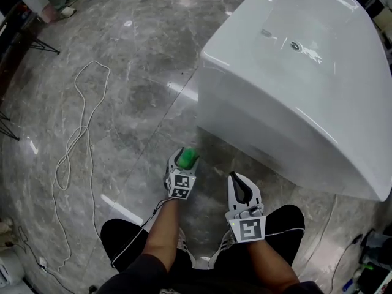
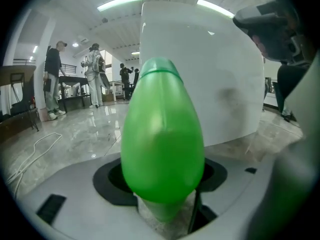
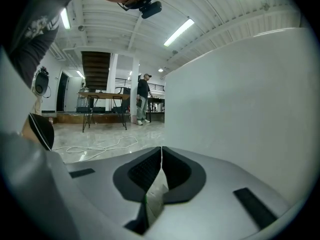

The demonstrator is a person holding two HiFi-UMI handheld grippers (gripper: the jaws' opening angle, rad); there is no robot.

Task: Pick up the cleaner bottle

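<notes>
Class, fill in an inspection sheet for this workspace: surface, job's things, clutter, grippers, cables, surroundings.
Surface: glossy grey marble floor.
Job's things: green cleaner bottle, close to the white bathtub.
Clutter: small items at the lower right edge, too unclear to name.
Grippers: left hand-held gripper has its jaws wide apart with the bottle between them, no squeeze evident; right hand-held gripper is shut and empty.
Cables: white cable looped loosely across the floor, to the person's left.
Surroundings: people standing in the background; a table further off.
</notes>
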